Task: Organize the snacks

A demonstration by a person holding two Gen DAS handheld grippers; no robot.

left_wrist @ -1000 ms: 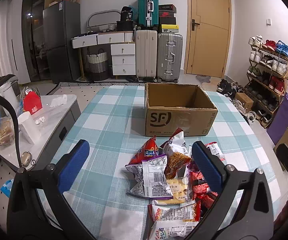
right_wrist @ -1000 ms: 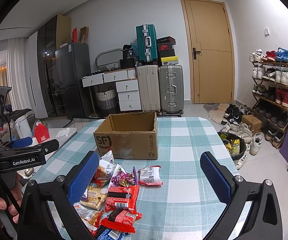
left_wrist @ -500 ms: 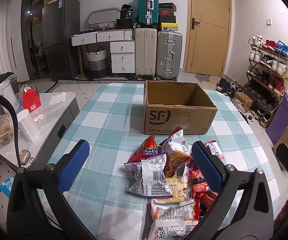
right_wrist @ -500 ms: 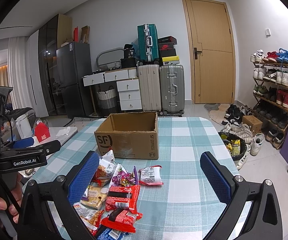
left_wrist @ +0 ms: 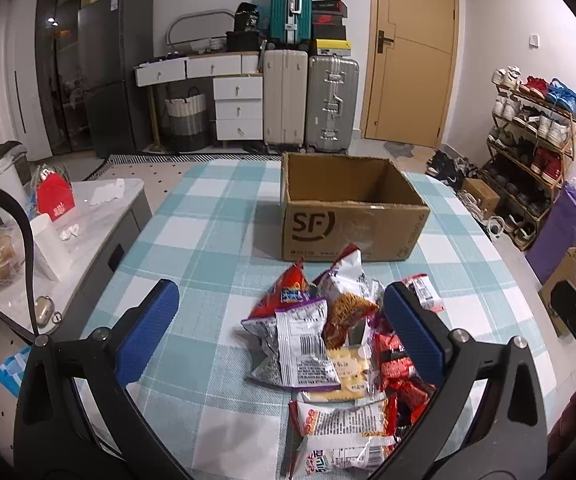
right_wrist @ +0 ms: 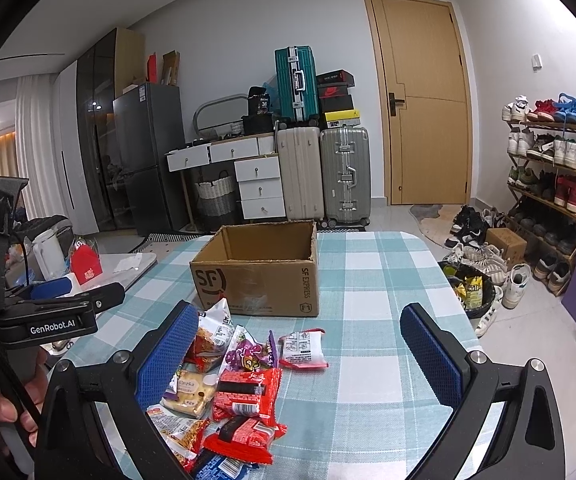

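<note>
Left gripper [left_wrist: 279, 320]: fingers spread wide, holding nothing, above the near side of the snack pile.
Right gripper [right_wrist: 300, 350]: fingers spread wide, empty, over the table [right_wrist: 368, 280].
Snacks [left_wrist: 320, 344]: loose packets heaped on the checked tablecloth, just in front of the box.
Box [left_wrist: 352, 208]: open cardboard, upright, nothing visible inside.

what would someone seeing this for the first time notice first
Probably the heap of bright snack packets on the near part of the checked tablecloth, right below the two open grippers, left and right. Just beyond it stands an open cardboard box marked SF, with nothing visible inside from these angles. Behind the table, stacked suitcases line the far wall beside a wooden door.
</note>
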